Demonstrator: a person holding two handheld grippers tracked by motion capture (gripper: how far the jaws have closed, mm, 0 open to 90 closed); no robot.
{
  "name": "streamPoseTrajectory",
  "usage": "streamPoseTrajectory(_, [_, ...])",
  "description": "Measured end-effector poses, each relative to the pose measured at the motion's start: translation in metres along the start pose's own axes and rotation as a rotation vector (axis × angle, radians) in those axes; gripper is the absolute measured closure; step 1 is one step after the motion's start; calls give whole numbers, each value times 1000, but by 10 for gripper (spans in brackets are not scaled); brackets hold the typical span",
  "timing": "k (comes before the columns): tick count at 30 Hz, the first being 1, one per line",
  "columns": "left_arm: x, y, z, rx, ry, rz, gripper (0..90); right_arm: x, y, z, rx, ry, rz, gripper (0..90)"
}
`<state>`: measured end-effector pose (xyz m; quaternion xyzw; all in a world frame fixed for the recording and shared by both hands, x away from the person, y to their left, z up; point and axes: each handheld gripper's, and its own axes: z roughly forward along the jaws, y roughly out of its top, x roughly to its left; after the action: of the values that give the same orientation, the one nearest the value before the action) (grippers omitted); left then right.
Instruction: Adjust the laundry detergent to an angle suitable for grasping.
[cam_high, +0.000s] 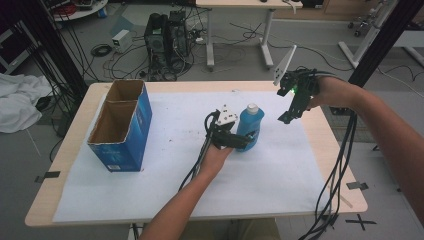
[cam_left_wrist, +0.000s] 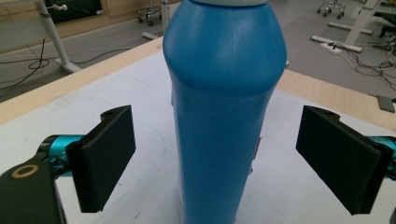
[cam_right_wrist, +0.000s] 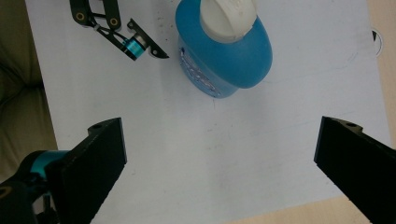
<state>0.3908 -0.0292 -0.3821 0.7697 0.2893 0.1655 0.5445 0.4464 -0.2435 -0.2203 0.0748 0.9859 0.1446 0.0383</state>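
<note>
A blue bottle (cam_high: 249, 128) with a white cap stands upright on the white sheet near the table's middle. My left gripper (cam_high: 244, 142) is open, its jaws on either side of the bottle's lower body. In the left gripper view the bottle (cam_left_wrist: 224, 107) stands between the two pads (cam_left_wrist: 107, 158) with a gap on each side. My right gripper (cam_high: 286, 119) hangs open above the table to the right of the bottle. Its own view looks down on the bottle (cam_right_wrist: 224, 56) and its cap (cam_right_wrist: 229, 18), with the right gripper (cam_right_wrist: 219, 163) holding nothing.
An open blue cardboard box (cam_high: 121, 125) stands at the left of the table. A white sheet (cam_high: 165, 185) covers most of the wooden tabletop (cam_high: 345, 170). Cables trail from both grippers over the near edge. Beyond the far edge are a computer tower (cam_high: 165, 40) and floor cables.
</note>
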Motion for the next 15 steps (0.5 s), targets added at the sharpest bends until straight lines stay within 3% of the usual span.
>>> streamPoseTrajectory(7, [-1, -1, 14, -13, 2, -6, 118, -1, 0, 0, -11, 2, -8, 13])
streamPoseTrajectory(15, [0, -2, 26, -25, -29, -33, 118, -2, -1, 0, -7, 1, 11, 13])
